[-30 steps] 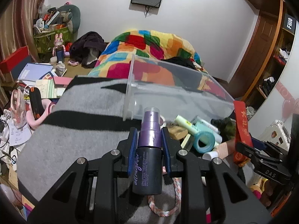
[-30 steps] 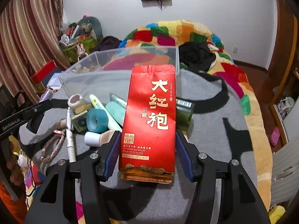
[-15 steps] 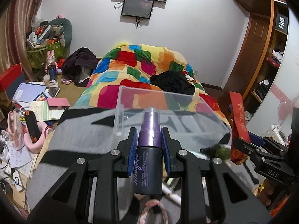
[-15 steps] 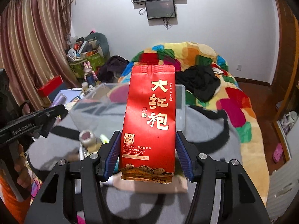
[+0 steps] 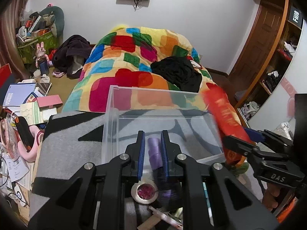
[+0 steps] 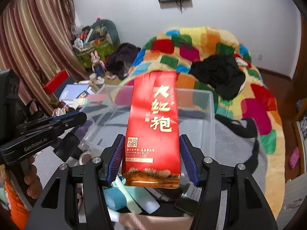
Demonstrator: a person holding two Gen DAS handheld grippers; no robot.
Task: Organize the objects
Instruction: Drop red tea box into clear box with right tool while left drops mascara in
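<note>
Two items are being carried at once toward one clear plastic bin [image 5: 113, 115], which is sitting on the grey blanket [image 5: 73, 145].

Item 1: purple spray bottle [image 5: 154, 153]. Your left gripper [image 5: 152, 153] is clamping it between the blue pads. Its long axis is running along the fingers, pale cap forward toward the bin, dark body back toward your hand. It is hanging over the bin's near wall.

Item 2: red tea packet [image 6: 153, 132]. Your right gripper [image 6: 151, 159] is pinching its lower part. Its long axis is standing nearly upright, tilting slightly, printed face toward the camera, over the bin's near edge.

Risks: you are crowding both grippers at the same opening, so they could knock together. The packet is tall and held low, so it could swing or catch the rim. The smooth bottle could slide out forward if you are tipping it down.
</note>
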